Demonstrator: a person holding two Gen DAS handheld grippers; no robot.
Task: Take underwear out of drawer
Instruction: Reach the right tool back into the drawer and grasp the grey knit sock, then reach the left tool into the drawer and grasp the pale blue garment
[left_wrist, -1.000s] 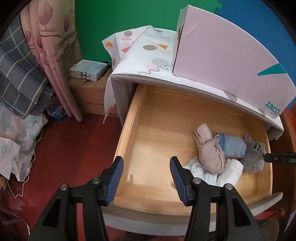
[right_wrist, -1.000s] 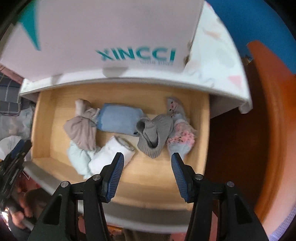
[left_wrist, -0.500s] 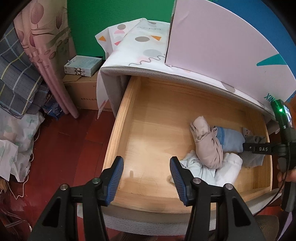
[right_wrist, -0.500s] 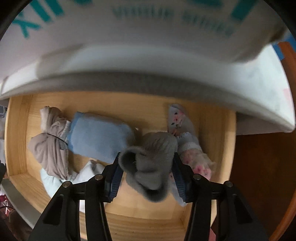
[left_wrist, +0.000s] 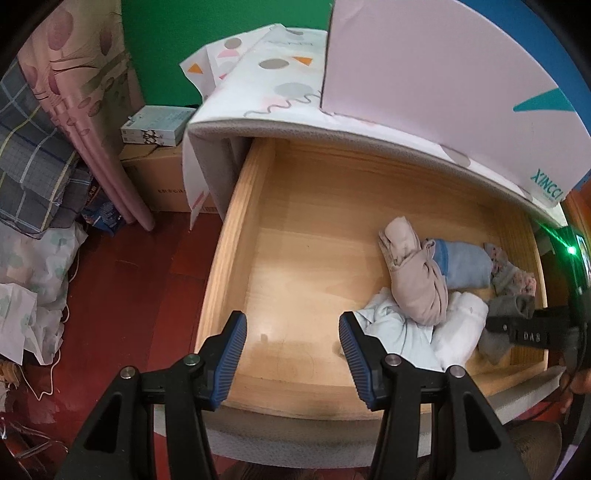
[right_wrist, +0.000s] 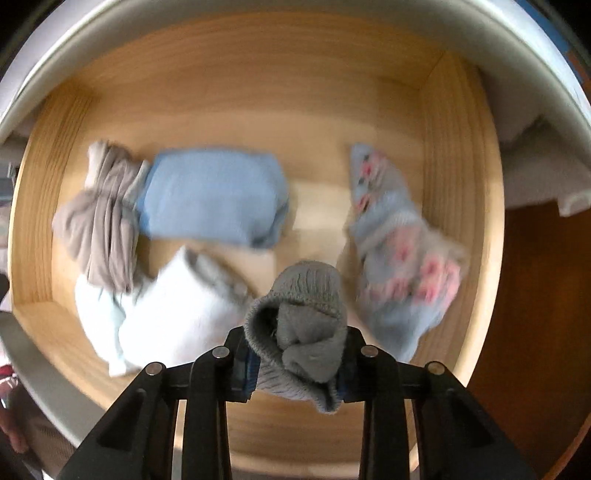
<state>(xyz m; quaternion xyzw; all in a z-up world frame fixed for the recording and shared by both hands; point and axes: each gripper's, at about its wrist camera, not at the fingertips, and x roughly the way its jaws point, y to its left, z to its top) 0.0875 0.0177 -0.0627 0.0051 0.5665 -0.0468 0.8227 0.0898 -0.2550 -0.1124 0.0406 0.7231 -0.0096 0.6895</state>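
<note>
Grey bundle (right_wrist: 299, 328): now pinched in right gripper (right_wrist: 295, 363), whose jaws have just been closing; previously lay loose.
Left gripper (left_wrist: 291, 354): unchanged, jaws apart, empty.
Drawer (left_wrist: 236, 229): pale wood, open.
Floor (left_wrist: 122, 280): red.

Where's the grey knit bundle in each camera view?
Left wrist: grey bundle at far right of the drawer, pinched by the right gripper.
Right wrist: bottom centre, squeezed between the jaws.
Shared landmark: blue folded piece, lying farther back in the drawer.
</note>
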